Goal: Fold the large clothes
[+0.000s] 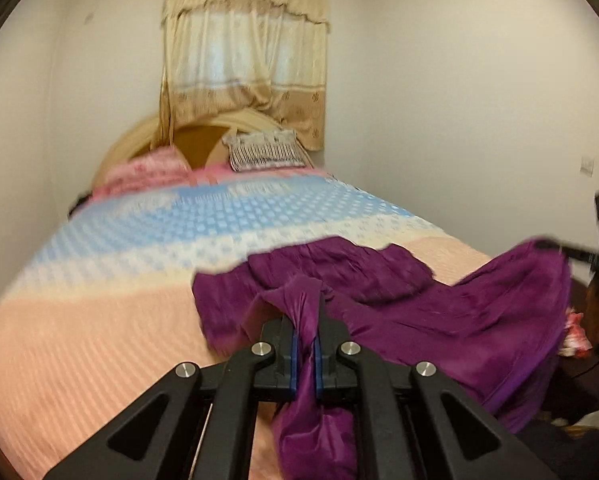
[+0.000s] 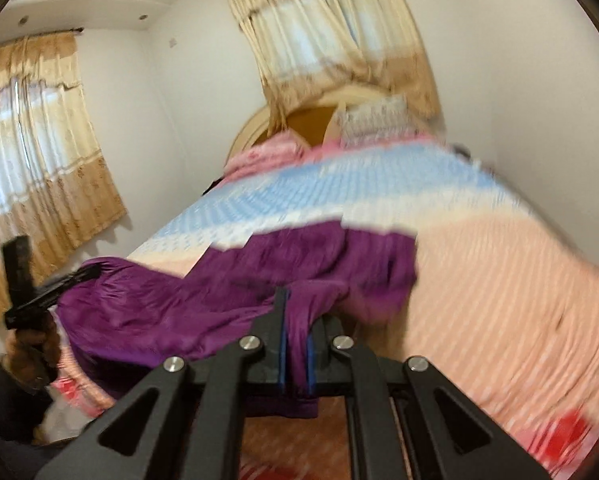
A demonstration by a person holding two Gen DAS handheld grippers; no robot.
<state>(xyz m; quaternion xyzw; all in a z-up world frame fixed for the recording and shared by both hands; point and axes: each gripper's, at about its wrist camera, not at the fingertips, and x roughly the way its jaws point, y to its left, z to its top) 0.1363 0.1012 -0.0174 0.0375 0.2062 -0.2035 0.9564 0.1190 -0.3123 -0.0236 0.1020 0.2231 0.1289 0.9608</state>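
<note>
A large purple garment (image 1: 439, 312) lies crumpled across the near part of the bed, part of it lifted between my two grippers. My left gripper (image 1: 304, 320) is shut on a bunched edge of it, with cloth hanging down between the blue pads. My right gripper (image 2: 295, 320) is shut on another edge of the same garment (image 2: 227, 280). Each gripper shows in the other's view: the right one at the right edge (image 1: 555, 246), the left one at the left edge (image 2: 85, 274), each pinching a corner of the cloth. Both views are blurred by motion.
The bed has a peach, white and blue cover (image 1: 99, 340), with pillows (image 1: 265, 152) and a rounded headboard (image 1: 195, 140) at the far end. Curtained windows (image 1: 245, 52) are behind it. White walls stand close on both sides. Pink and red cloth (image 2: 71, 392) lies beside the bed.
</note>
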